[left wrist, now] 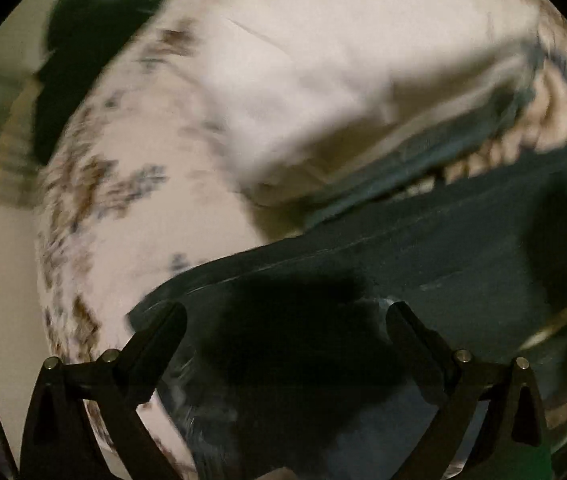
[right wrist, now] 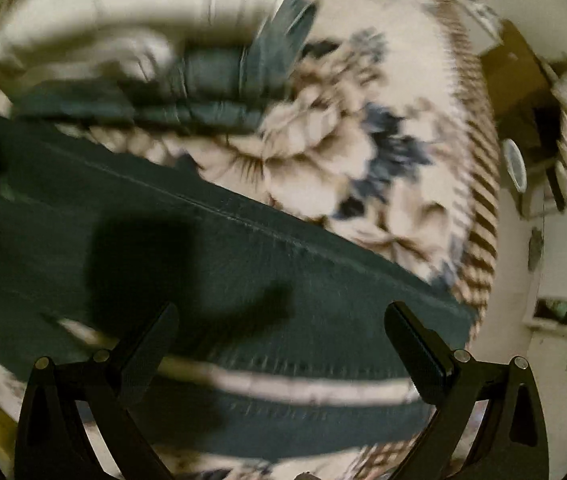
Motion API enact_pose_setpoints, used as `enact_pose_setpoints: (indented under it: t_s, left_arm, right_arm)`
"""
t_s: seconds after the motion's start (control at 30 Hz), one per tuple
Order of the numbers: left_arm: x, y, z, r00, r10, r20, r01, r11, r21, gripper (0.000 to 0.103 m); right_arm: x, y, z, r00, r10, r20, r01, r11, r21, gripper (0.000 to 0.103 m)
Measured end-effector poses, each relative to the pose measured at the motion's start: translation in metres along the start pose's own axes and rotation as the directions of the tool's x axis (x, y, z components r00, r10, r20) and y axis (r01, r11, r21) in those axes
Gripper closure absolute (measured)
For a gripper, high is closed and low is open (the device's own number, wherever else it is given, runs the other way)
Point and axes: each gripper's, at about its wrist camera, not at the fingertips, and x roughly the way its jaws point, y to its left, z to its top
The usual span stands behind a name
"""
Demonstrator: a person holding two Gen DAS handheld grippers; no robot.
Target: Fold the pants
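Dark teal pants point(left wrist: 423, 256) lie spread flat on a floral bedspread point(left wrist: 123, 208). In the right wrist view the pants point(right wrist: 223, 264) run as long legs from the left to a hem at the right, with a second leg strip below. My left gripper point(left wrist: 287, 312) is open and empty, just above one end of the pants. My right gripper point(right wrist: 283, 312) is open and empty, above the leg near its hem. Both views are blurred by motion.
A white pillow or sheet point(left wrist: 323, 64) and a folded blue blanket point(right wrist: 219, 84) lie beyond the pants. The bed's edge point(right wrist: 483, 184) drops to the floor, with dark furniture point(right wrist: 523, 92) at the right. A dark cloth point(left wrist: 95, 52) lies at the far left.
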Motion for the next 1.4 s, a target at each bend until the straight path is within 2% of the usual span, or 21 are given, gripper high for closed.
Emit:
enact_pose_setpoints:
  t_s: [0.03,0.17,0.37,0.4,0.5,0.57,0.6,0.63,0.67,0.7,0.77,0.9,1.03,1.07,1.1,1.17,1.2,1.27,1.3,1.37,1.4]
  left_arm:
    - [0.012,-0.004,0.002,1.0,0.002,-0.004,-0.002,1.0,0.023,0.011]
    - [0.052,-0.02,0.017,1.0,-0.021,-0.018,0.023,0.989,0.145,0.012]
    - [0.062,-0.021,0.035,0.994,-0.11,-0.016,0.11,0.947,0.302,0.01]
    - [0.061,-0.019,0.037,0.991,-0.131,-0.02,0.131,0.942,0.31,0.01]
    - [0.056,-0.009,0.038,0.981,-0.192,-0.016,0.187,0.931,0.314,0.013]
    - [0.049,-0.005,0.036,0.967,-0.253,-0.023,0.247,0.916,0.316,0.043]
    - [0.044,-0.003,0.035,0.961,-0.274,-0.025,0.268,0.91,0.316,0.052]
    - [0.037,0.0,0.034,0.95,-0.312,-0.032,0.306,0.9,0.31,0.073]
    - [0.031,0.002,0.033,0.948,-0.318,-0.023,0.31,0.9,0.306,0.088]
    - [0.024,0.004,0.032,0.948,-0.318,-0.006,0.305,0.903,0.302,0.089]
    - [0.01,0.009,0.029,0.954,-0.298,0.039,0.275,0.918,0.285,0.095]
    - [-0.046,0.029,0.01,0.954,-0.239,0.182,0.196,0.955,0.223,0.096]
    - [-0.117,0.048,-0.033,0.94,-0.191,0.283,0.18,0.982,0.065,0.096]
    - [-0.126,0.036,-0.049,0.939,-0.183,0.291,0.185,0.982,0.019,0.096]
    - [-0.139,0.036,-0.066,0.941,-0.173,0.292,0.189,0.982,-0.027,0.096]
    - [-0.145,0.007,-0.104,0.948,-0.159,0.274,0.196,0.974,-0.111,0.096]
    - [-0.121,-0.009,-0.139,0.955,-0.152,0.254,0.193,0.971,-0.144,0.096]
    - [-0.099,-0.021,-0.161,0.966,-0.171,0.192,0.209,0.958,-0.195,0.096]
    - [-0.084,-0.042,-0.178,0.974,-0.172,0.148,0.202,0.953,-0.224,0.096]
    - [-0.055,-0.064,-0.198,0.975,-0.208,0.072,0.22,0.936,-0.274,0.096]
    - [-0.044,-0.071,-0.202,0.977,-0.209,0.041,0.212,0.937,-0.278,0.096]
  right_arm:
    - [0.017,0.003,0.005,1.0,-0.008,-0.016,0.008,0.999,-0.032,0.0]
    - [0.075,0.015,0.018,0.997,-0.035,-0.063,0.023,0.983,-0.182,0.001]
    - [0.105,0.02,0.027,0.997,0.026,-0.073,-0.046,0.958,-0.282,0.002]
    - [0.106,0.019,0.028,0.996,0.039,-0.075,-0.059,0.956,-0.287,0.005]
    - [0.106,0.016,0.026,0.992,0.093,-0.086,-0.113,0.956,-0.271,0.024]
    - [0.099,0.015,0.023,0.992,0.109,-0.061,-0.121,0.96,-0.253,0.048]
    - [0.094,0.013,0.02,0.994,0.104,-0.04,-0.111,0.963,-0.248,0.054]
    - [0.091,0.012,0.018,0.994,0.103,-0.024,-0.106,0.966,-0.238,0.068]
    - [0.088,0.009,0.015,0.994,0.108,-0.012,-0.108,0.969,-0.223,0.081]
    - [0.082,0.003,0.014,0.994,0.112,0.006,-0.108,0.973,-0.205,0.084]
    - [0.073,-0.004,0.006,0.993,0.11,0.043,-0.101,0.979,-0.177,0.091]
    - [0.045,-0.018,-0.02,0.986,0.094,0.141,-0.076,0.989,-0.13,0.093]
    - [0.0,-0.018,-0.051,0.966,0.046,0.256,-0.026,0.996,-0.081,0.094]
    - [-0.017,-0.009,-0.063,0.958,0.032,0.283,-0.012,0.997,-0.074,0.094]
    - [-0.027,-0.003,-0.079,0.951,0.021,0.308,0.001,0.998,-0.069,0.094]
    - [-0.042,0.018,-0.109,0.944,0.008,0.329,0.016,0.998,-0.068,0.094]
    - [-0.045,0.033,-0.131,0.944,0.004,0.331,0.022,0.997,-0.077,0.094]
    - [-0.048,0.055,-0.161,0.945,-0.007,0.326,0.04,0.994,-0.097,0.094]
    - [-0.043,0.065,-0.182,0.954,0.01,0.299,0.023,0.994,-0.103,0.094]
    - [-0.024,0.075,-0.198,0.969,0.026,0.245,0.003,0.993,-0.116,0.094]
    - [-0.012,0.082,-0.21,0.976,0.036,0.215,-0.009,0.992,-0.126,0.094]
